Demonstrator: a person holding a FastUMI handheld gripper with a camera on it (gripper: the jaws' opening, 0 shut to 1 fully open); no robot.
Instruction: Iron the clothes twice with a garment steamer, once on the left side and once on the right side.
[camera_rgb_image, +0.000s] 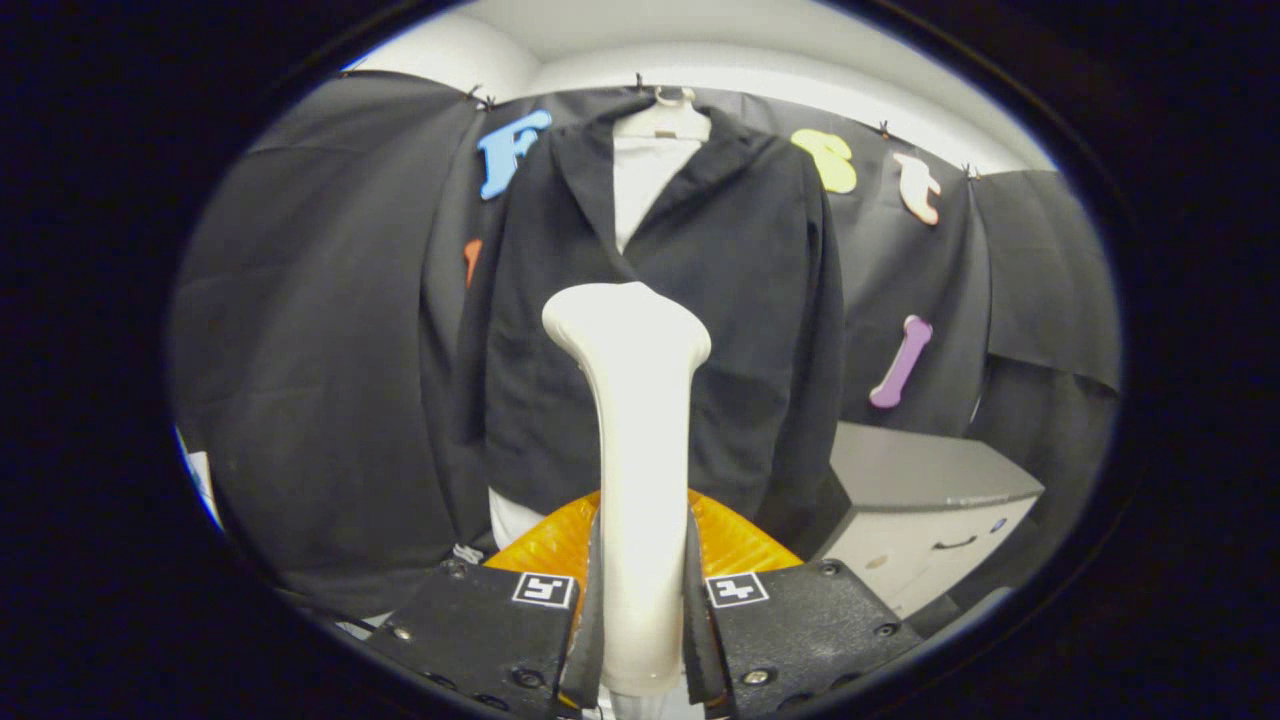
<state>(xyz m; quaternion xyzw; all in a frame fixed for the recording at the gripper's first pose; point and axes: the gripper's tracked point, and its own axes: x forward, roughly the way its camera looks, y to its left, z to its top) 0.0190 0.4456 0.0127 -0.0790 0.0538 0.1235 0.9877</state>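
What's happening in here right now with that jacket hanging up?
A handheld gripper is shut on the handle of a cream garment steamer, one finger on each side, with the steamer's head raised in front of a dark jacket. The jacket hangs on a white hanger against the booth's black cloth wall, over a white shirt. The steamer sits about mid-chest, slightly left of centre. A grey cabinet stands off to the right.
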